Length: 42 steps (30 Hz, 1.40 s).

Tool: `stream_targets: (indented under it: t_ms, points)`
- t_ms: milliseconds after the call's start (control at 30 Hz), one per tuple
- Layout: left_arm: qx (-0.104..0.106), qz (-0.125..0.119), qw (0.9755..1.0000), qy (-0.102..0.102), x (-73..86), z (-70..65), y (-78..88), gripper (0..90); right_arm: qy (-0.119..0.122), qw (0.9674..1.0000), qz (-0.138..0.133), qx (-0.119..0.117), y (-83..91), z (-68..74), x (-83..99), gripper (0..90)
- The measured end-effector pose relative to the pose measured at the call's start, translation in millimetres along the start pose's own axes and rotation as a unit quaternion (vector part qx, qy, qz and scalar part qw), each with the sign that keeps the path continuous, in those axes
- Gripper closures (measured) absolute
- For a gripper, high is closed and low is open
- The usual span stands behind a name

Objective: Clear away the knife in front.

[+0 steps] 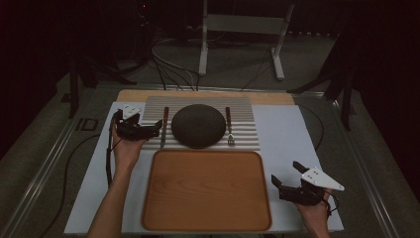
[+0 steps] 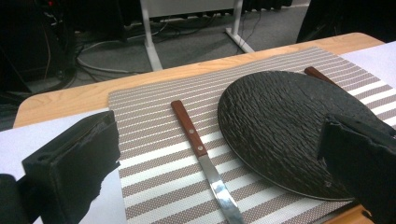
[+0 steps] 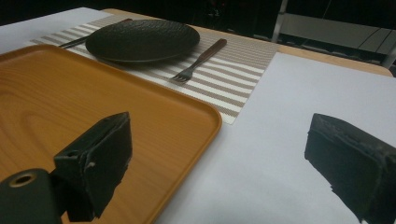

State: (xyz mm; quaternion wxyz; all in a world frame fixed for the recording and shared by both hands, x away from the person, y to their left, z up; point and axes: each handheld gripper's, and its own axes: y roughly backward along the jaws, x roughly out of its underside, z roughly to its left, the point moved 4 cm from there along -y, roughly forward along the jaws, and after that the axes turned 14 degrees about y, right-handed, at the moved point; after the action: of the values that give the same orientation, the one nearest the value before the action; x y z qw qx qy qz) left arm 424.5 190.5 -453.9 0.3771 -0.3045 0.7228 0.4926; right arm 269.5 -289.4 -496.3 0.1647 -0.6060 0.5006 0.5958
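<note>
Knife (image 1: 164, 127) with a reddish wooden handle lies flat on the striped placemat (image 1: 242, 111), just left of the dark round plate (image 1: 198, 125), and its blade points toward the person. The left gripper (image 1: 159, 123) is held at the left edge of the placemat, with its tips close to the knife. In the left gripper view its jaws stand wide apart with nothing between them, and the knife (image 2: 201, 153) lies in the gap ahead of them, beside the rough black plate (image 2: 285, 126); whether a jaw touches the knife I cannot tell. On the other side of the plate lies a fork (image 1: 229, 127) with the same kind of handle, its tines toward the person. An orange wooden tray (image 1: 163, 218) sits just in front of the placemat, nearer to the person, and nothing lies in it. The right gripper (image 1: 288, 173) is held above the white table cover (image 1: 292, 134), to the right of the tray and well apart from the knife. Its jaws are also spread wide and hold nothing. In the right gripper view one jaw stands over the tray (image 3: 201, 112) corner and the other over the white cover (image 3: 289, 93), with the fork (image 3: 198, 59) and plate (image 3: 142, 39) farther back.
</note>
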Motion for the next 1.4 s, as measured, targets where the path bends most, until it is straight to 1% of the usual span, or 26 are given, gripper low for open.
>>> stream_targets:
  t_ms: [67, 300, 367, 733, 1167, 1400]
  points:
    - [-0.001, 0.001, 1.0000, 0.001, -0.2, 0.5, -1.0, 0.0, 0.000, 1.0000, 0.000, 0.000, 0.0, -0.1, 0.0, 7.5]
    - [-0.002, 0.003, 0.9999, 0.014, -0.8, 3.0, -8.8, 0.0, 0.001, 1.0000, 0.001, -0.001, -0.2, 0.0, 0.1, 7.5]
    - [-0.006, 0.007, 0.9999, 0.013, -1.0, 3.4, -12.0, 0.0, 0.000, 1.0000, 0.001, -0.001, 0.0, -0.2, 0.1, 7.5]
    - [-0.011, 0.009, 0.9997, 0.021, -5.5, 3.2, -23.4, 0.0, -0.001, 1.0000, 0.001, 0.000, -0.1, -0.4, 0.1, 7.5]
    - [-0.018, 0.028, 0.9991, 0.027, -0.6, 5.5, -43.0, 0.0, 0.002, 1.0000, 0.005, -0.001, -1.3, -0.2, 0.7, 7.6]
    - [-0.020, 0.035, 0.9989, 0.026, 1.0, 4.6, -51.8, 0.1, 0.001, 1.0000, 0.005, -0.001, -1.4, -0.2, 0.7, 7.6]
